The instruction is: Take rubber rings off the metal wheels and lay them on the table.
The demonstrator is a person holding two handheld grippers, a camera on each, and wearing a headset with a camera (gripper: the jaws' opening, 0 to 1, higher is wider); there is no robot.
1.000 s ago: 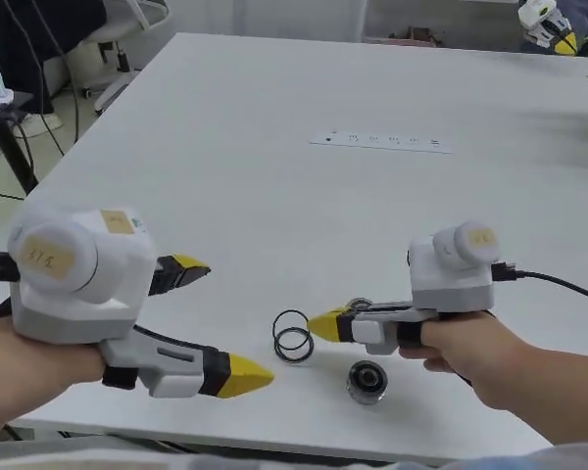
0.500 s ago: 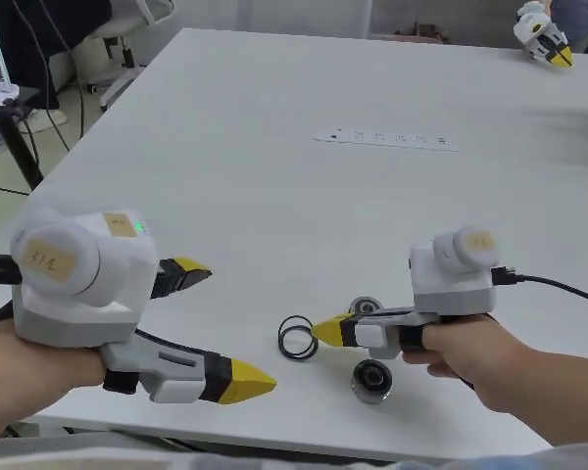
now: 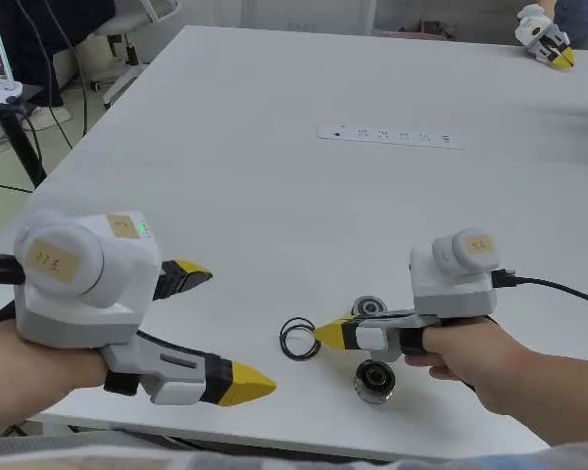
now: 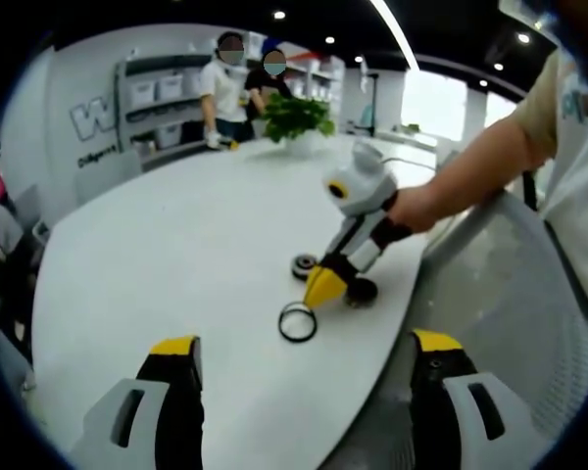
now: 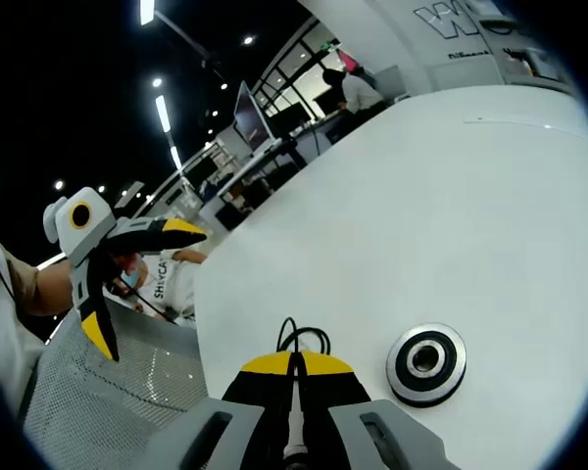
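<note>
Holding our left tongs [image 3: 230,328] wide open at the near left and our right tongs [image 3: 323,334] closed against the rubber rings [image 3: 296,339], which lie close to the near edge of the counter [image 3: 274,176], we risk a snagged tip flicking them off.

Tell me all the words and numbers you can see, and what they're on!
"W": big letter on the far wall; the rest is unreadable.
The left tool has a paper label: handwriting, too blurred to read.
The right tool has a tag: too small to read.
The power strip has markings: too small to read.
</note>
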